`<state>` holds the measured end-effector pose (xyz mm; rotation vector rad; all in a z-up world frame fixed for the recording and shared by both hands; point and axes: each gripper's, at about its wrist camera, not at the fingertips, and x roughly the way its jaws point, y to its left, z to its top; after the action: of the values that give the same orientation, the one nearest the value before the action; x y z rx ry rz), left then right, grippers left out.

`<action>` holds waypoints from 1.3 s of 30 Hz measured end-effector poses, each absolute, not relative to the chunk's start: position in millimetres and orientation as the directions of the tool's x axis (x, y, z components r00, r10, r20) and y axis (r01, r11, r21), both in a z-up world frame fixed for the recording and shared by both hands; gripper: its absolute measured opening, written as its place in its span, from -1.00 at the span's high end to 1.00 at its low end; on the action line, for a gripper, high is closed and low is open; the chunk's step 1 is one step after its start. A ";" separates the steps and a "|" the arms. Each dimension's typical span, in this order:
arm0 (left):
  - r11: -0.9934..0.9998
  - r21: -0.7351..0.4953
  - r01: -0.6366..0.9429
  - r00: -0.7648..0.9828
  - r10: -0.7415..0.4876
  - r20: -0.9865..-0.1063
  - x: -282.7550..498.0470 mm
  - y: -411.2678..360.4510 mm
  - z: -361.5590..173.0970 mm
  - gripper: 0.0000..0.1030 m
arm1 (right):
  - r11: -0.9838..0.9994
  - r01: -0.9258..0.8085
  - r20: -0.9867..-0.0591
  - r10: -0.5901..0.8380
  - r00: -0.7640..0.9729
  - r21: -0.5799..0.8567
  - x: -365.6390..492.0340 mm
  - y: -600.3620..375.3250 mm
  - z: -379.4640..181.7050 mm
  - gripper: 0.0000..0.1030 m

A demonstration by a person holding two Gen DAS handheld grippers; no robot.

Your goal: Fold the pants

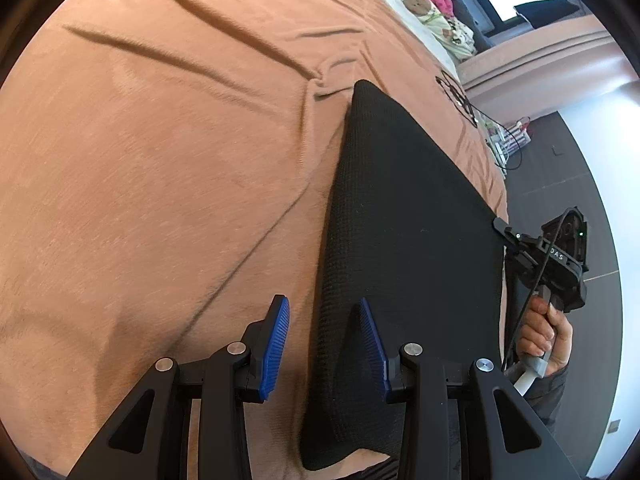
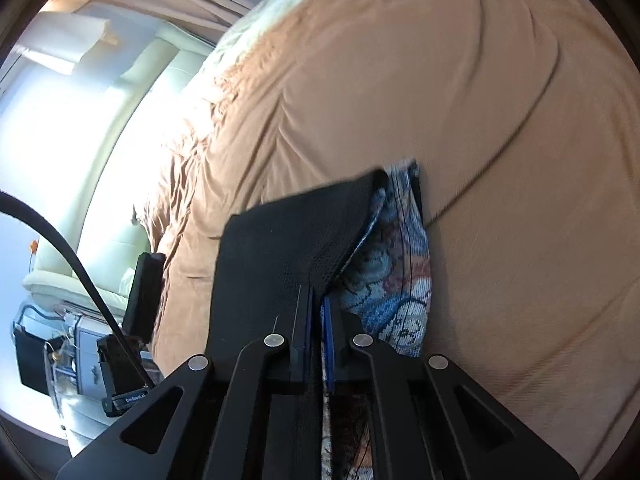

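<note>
Black pants lie flat on a tan bedspread, tapering toward the far end. My left gripper is open over their near left edge: one blue pad hangs over the pants and the other over the bedspread, and neither presses on the cloth. My right gripper, held by a hand, meets the pants' right edge. In the right wrist view my right gripper is shut on a lifted fold of the black pants. A blue patterned inner side shows beside that fold.
Pillows and pink things lie at the bed's far end. A tangle of cables sits near the bed's right edge, above the dark floor. A cream seat and black equipment stand beyond the bed.
</note>
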<state>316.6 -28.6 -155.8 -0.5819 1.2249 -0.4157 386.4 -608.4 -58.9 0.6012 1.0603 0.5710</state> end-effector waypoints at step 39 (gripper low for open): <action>0.750 -0.661 0.013 0.222 -0.647 -0.729 275.0 -51.2 -168.1 0.22 | 0.705 -0.096 -0.653 0.693 0.306 0.703 263.2 -630.7 -99.2 -0.30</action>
<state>275.0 -51.2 -168.1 -0.5996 1.2797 -0.4957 263.2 -630.7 -99.2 0.6148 1.1515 0.5677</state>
